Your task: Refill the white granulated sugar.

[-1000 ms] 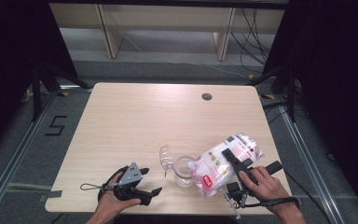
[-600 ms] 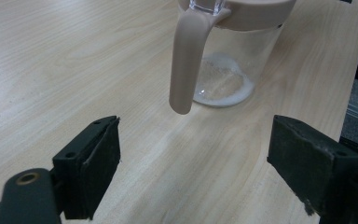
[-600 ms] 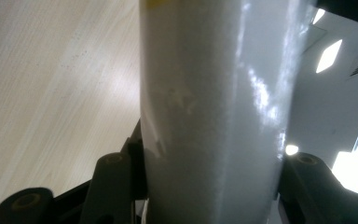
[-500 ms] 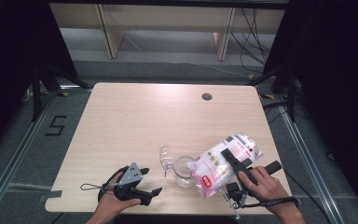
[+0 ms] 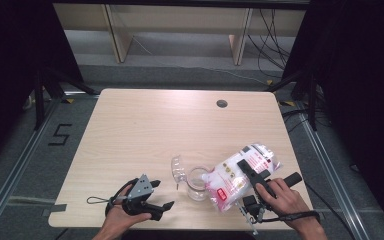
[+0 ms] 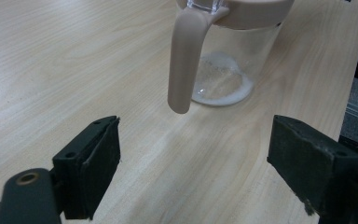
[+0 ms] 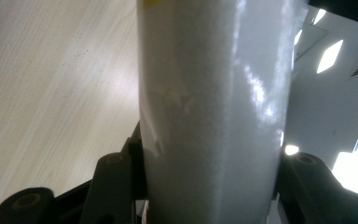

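Gripping a white plastic bag (image 5: 237,175) of pale powder, the right gripper (image 5: 247,172) has its jaws clamped on the bag's sides, as the right gripper view shows with the bag (image 7: 214,116) wedged between both black jaws. In the high view the bag lies tilted, its lower end toward 8 o'clock and its upper end toward 2 o'clock, and that lower end sits over the mouth of a clear jug (image 5: 197,182). The jug stands upright on the wooden surface (image 5: 155,130) near its front edge, at about 5 o'clock from the surface's middle. A clear lid piece (image 5: 178,167) sticks up just beside the jug at its 10 o'clock.

The left gripper (image 5: 155,202) rests low near the front edge, at 8 o'clock from the jug and apart from it, with its jaws spread wide and nothing between them. In the left gripper view the jug (image 6: 228,60) stands ahead at 12 o'clock, with a beige handle (image 6: 184,60) hanging down its near side and a thin layer of white powder (image 6: 221,86) across its bottom. A small dark round hole (image 5: 222,103) sits in the surface toward the far edge.
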Tool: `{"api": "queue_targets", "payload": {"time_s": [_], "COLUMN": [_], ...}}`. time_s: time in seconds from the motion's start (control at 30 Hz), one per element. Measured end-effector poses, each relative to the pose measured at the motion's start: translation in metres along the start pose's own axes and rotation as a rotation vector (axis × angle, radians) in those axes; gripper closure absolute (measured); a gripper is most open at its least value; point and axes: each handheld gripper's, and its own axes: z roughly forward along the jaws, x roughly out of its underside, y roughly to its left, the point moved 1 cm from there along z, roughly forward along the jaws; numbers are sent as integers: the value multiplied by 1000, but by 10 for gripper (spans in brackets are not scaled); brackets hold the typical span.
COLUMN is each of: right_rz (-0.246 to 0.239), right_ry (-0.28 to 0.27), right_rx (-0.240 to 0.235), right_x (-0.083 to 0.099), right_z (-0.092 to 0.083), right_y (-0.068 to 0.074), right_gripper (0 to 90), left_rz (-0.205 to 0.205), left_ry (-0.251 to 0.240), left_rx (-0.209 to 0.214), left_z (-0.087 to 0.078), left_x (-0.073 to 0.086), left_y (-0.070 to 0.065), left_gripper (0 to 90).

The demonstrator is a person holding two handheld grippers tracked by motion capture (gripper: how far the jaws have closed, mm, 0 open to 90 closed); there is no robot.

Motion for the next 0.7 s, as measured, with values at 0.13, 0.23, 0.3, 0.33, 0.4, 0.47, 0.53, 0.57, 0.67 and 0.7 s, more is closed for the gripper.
{"api": "queue_targets", "payload": {"time_s": [0.13,0.23,0.3,0.33,0.4,0.47,0.53,0.57,0.67,0.7], "right_rz": [7,14,13,13,10,11,27,25,31,33], "right_ry": [3,6,4,4,-2,-3,6,5,7,8], "right_rx": [0,-1,-6,-6,-2,0,-5,-5,-5,-5], "right_x": [0,0,0,0,0,0,0,0,0,0], "right_z": [-1,-1,0,0,0,0,0,0,-1,-1], "right_y": [0,0,1,1,1,0,2,1,2,2], "right_gripper": [545,546,547,547,547,547,548,548,548,549], "left_rz": [4,4,4,4,3,4,3,4,9,11], "left_ry": [-3,-1,-3,-3,-3,-3,-3,-2,2,4], "left_rx": [-3,-1,-3,-3,-2,-2,-2,-2,-5,-6], "left_z": [0,0,0,0,0,0,0,0,0,0], "left_x": [0,0,0,0,0,0,0,0,0,0], "left_y": [0,0,0,0,0,0,0,0,0,0], "left_gripper": [165,165,165,165,165,165,165,165,165,165]}}
